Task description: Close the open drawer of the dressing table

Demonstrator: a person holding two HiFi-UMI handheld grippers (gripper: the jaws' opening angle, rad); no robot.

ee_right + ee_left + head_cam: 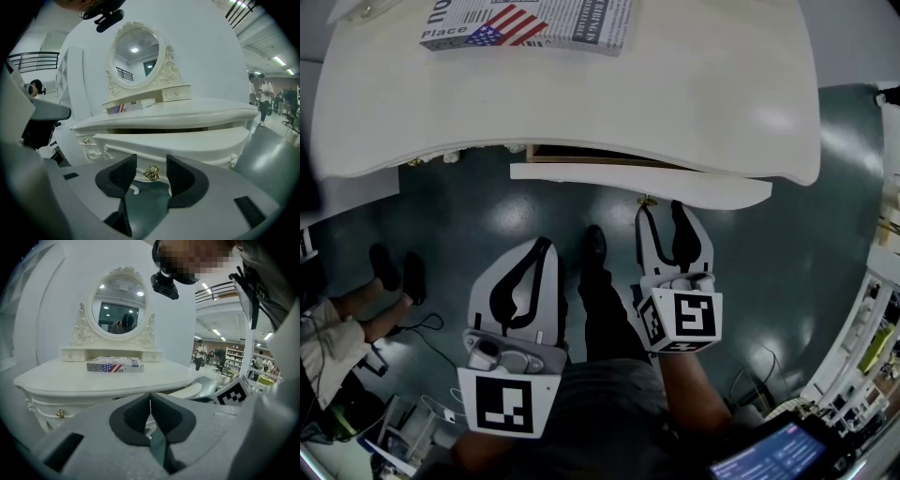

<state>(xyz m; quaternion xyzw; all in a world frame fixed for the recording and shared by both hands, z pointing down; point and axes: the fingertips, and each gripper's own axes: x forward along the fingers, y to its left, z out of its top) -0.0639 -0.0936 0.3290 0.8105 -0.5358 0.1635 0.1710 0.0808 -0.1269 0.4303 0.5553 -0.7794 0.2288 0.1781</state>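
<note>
In the head view the white dressing table (581, 103) fills the top of the frame. A flag-printed box (530, 23) lies at the far edge of its top. The drawer (637, 186) stands pulled out from under the near edge, right of the middle, with its pale front panel jutting toward the person. A gold knob (647, 200) sits on that front. The right gripper (662, 214) points at the drawer with its jaws apart, the tips just at the front panel on either side of the knob. The left gripper (546, 246) hangs lower and to the left over the dark floor (787, 244), well apart from the table, its jaws pressed together on nothing.

In the left gripper view the two dark pads meet in a thin seam at the left gripper (150, 398), with nothing between them. Beyond them the dressing table (108, 380) carries the box (115, 364) at its back edge, below an oval mirror (119, 310). The open drawer (187, 390) shows at the right.

In the right gripper view the right gripper (151, 168) holds its jaws spread. The knob (151, 174) shows in the gap, touching neither pad. The drawer (178, 140) stands out from under the tabletop, a dark slot open behind its front. The mirror (136, 51) rises at the back edge.
</note>
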